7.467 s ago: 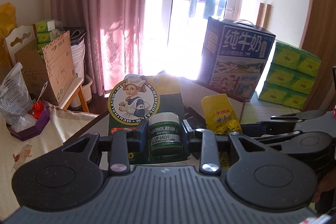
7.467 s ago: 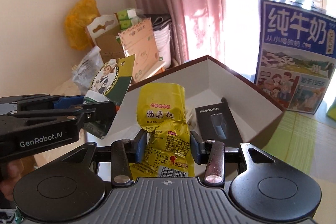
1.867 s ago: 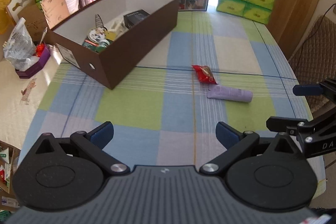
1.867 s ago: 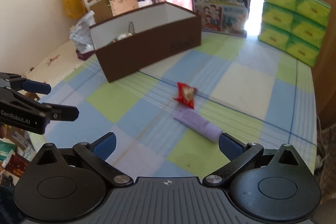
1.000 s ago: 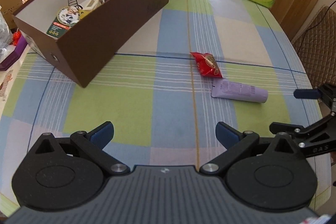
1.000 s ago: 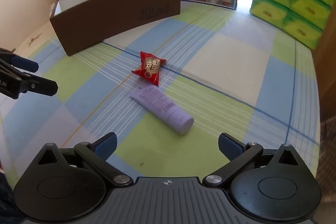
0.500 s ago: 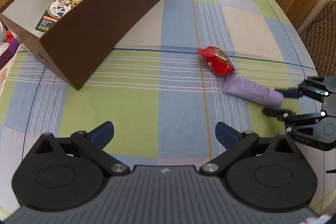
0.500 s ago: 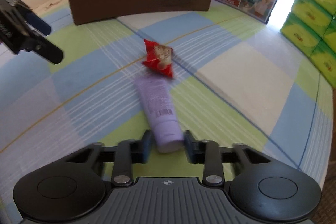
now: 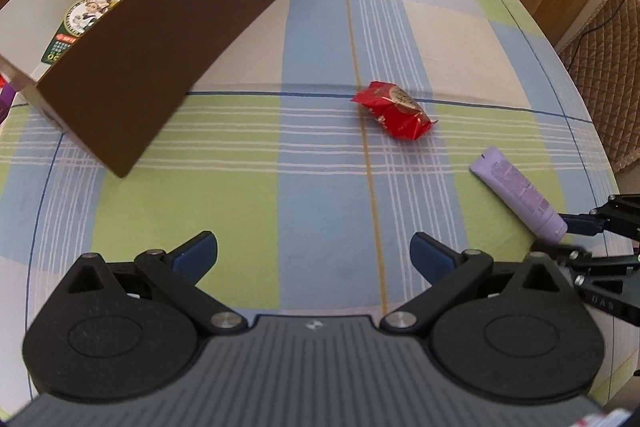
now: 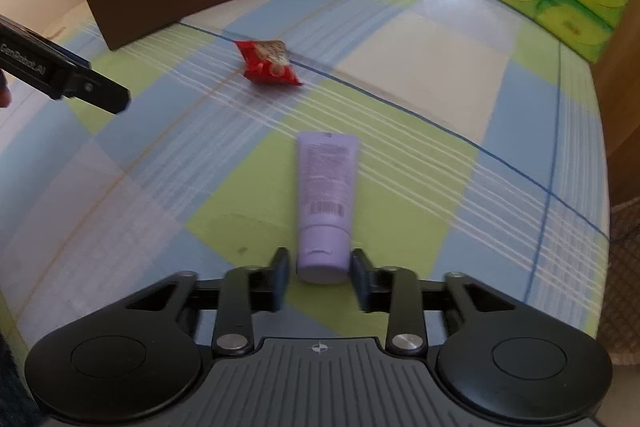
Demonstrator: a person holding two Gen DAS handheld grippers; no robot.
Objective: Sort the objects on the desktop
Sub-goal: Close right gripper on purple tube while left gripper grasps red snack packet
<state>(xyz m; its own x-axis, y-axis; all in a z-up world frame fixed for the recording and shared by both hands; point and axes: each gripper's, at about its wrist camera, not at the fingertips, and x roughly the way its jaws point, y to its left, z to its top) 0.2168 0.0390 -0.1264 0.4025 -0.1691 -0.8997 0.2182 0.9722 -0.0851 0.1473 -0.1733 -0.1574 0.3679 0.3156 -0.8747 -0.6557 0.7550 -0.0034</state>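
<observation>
- Now the right gripper (image 10: 319, 273) sits at bottom centre of its view, jaws narrow and opening, flanking the cap end of the purple tube (image 10: 325, 195); small gaps show on both sides, pads not pressing.
- Tube lies flat on the checked table (image 10: 420, 75), in the left view at the right edge (image 9: 518, 199).
- Red snack packet (image 9: 394, 115) lies mid-frame, apart from the tube.
- Left gripper (image 9: 314, 253) is wide, nothing between its jaws.
- Brown box (image 9: 168, 39) stands upper left, holding items.
</observation>
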